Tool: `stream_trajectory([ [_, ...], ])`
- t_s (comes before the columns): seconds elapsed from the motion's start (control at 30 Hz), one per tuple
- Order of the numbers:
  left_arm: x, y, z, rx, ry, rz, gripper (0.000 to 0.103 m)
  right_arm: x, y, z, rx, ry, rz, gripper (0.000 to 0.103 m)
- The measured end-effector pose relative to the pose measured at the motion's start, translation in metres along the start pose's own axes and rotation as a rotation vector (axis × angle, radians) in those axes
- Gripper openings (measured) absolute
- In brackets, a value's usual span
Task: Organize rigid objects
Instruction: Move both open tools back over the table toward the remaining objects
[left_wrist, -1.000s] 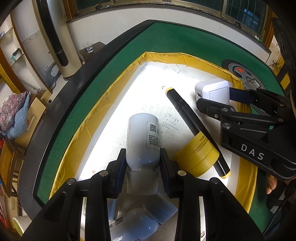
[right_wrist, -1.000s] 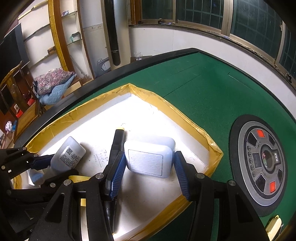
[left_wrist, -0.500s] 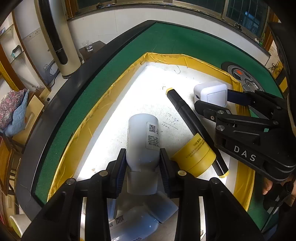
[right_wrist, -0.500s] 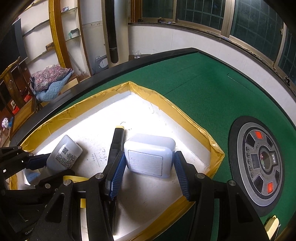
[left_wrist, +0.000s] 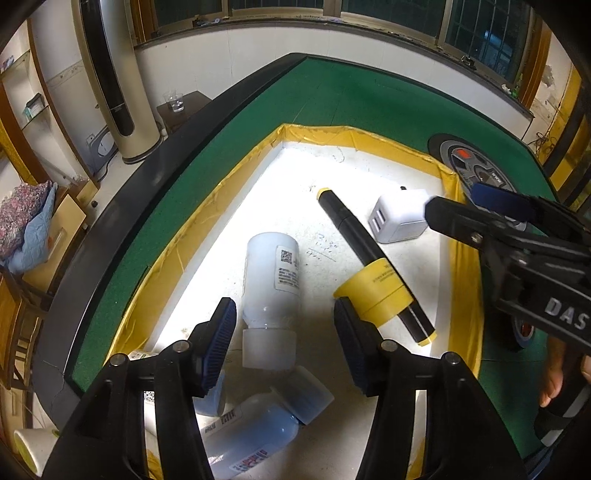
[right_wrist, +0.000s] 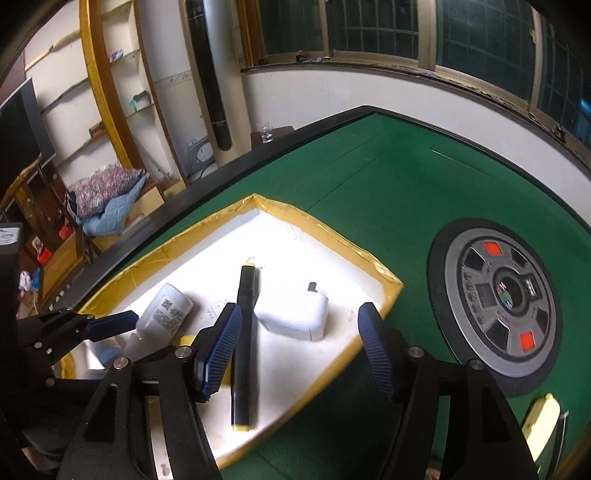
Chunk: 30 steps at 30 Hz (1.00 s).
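A white bottle (left_wrist: 271, 273) lies in the yellow-rimmed white tray (left_wrist: 221, 192), cap toward me. My left gripper (left_wrist: 284, 339) is opening around its cap, pads clear of it. A white charger block (right_wrist: 293, 317) rests in the tray's right part beside a black marker (right_wrist: 243, 332) with yellow ends. My right gripper (right_wrist: 301, 347) is opening above and behind the charger, nothing pressed between its pads. A yellow tape roll (left_wrist: 376, 295) sits around the marker (left_wrist: 369, 258). The charger (left_wrist: 400, 219) shows its ports in the left wrist view.
More white bottles (left_wrist: 251, 432) lie at the tray's near end. The tray stands on a green felt table (right_wrist: 388, 177) with a round grey control dial (right_wrist: 502, 299) to the right. A blue tape roll (left_wrist: 522, 330) lies right of the tray. A hand (left_wrist: 554, 373) holds the right gripper.
Both grippers have opened: the left let go of the white bottle's cap, the right let go of the charger and drew back and up. The charger and the bottle lie in the tray.
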<state>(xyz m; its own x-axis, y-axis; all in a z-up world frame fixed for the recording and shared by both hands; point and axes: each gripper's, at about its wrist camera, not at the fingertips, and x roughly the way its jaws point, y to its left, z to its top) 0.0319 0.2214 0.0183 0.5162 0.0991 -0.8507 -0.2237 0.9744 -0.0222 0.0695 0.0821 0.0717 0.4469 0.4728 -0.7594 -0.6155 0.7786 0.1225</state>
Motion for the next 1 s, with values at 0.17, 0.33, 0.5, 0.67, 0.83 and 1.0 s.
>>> stream_trajectory([
  [0.17,-0.016,-0.002,-0.004,0.013,-0.046,0.019,0.054,-0.027,-0.014,-0.014,0.065,-0.035,0.031,0.071],
  [0.33,-0.04,-0.01,-0.014,0.038,-0.119,0.028,0.054,-0.049,-0.03,-0.035,0.13,-0.048,0.051,0.074],
  [0.5,-0.061,-0.024,-0.026,0.074,-0.199,0.032,0.065,-0.063,-0.043,-0.062,0.161,-0.041,0.041,0.078],
  [0.67,-0.075,-0.042,-0.032,0.12,-0.235,0.014,0.065,-0.079,-0.054,-0.088,0.169,-0.048,0.002,0.079],
  [0.83,-0.081,-0.063,-0.039,0.178,-0.249,0.017,0.065,-0.095,-0.062,-0.108,0.16,-0.053,-0.04,0.081],
  [1.0,-0.08,-0.082,-0.043,0.218,-0.24,0.003,0.065,-0.107,-0.074,-0.125,0.176,-0.052,-0.062,0.082],
])
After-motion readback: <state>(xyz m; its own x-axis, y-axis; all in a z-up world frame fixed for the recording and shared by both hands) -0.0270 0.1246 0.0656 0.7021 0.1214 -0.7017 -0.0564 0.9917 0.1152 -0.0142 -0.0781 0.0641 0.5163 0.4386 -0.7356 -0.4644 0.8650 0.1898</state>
